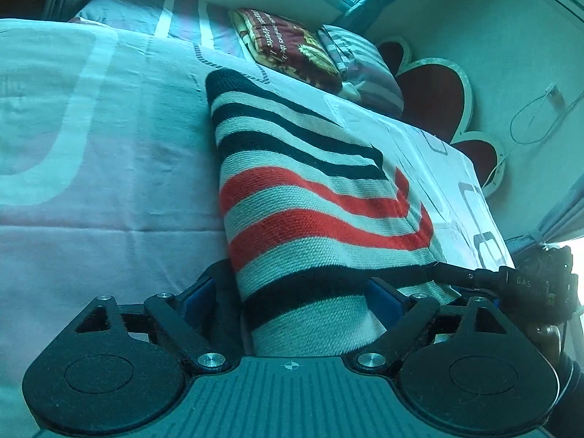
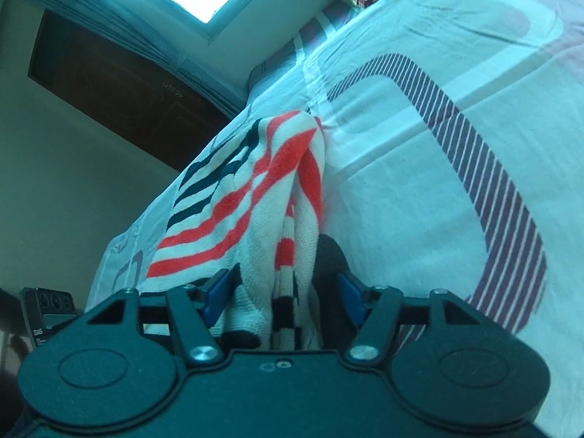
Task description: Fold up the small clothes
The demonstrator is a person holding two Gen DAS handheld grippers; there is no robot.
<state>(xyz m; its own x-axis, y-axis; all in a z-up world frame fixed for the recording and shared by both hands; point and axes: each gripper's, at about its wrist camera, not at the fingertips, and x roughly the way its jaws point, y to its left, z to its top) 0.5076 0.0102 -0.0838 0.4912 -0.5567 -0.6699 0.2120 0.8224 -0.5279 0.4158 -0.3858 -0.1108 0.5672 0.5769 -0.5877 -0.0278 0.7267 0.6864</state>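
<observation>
Left wrist view: the striped knit garment (image 1: 314,197) lies on the bed (image 1: 91,182), running toward 12 o'clock between the spread, non-pressing pads of the left claw (image 1: 292,303), with bare sheet at 9 o'clock. Right claw (image 2: 283,292) stands open around its bunched edge (image 2: 292,219); the bed's edge drops off at 9 o'clock.

The sweater's (image 1: 314,197) near end drops out of sight behind the left gripper's (image 1: 292,303) body, so how far the cloth reaches into the jaws cannot be told. In the right wrist view the sweater (image 2: 255,197) bunches between the right gripper's (image 2: 283,299) blue pads (image 2: 215,294), perhaps without contact (folds hide the inner faces). The print on the folded blanket (image 1: 288,45) is too small to read.
</observation>
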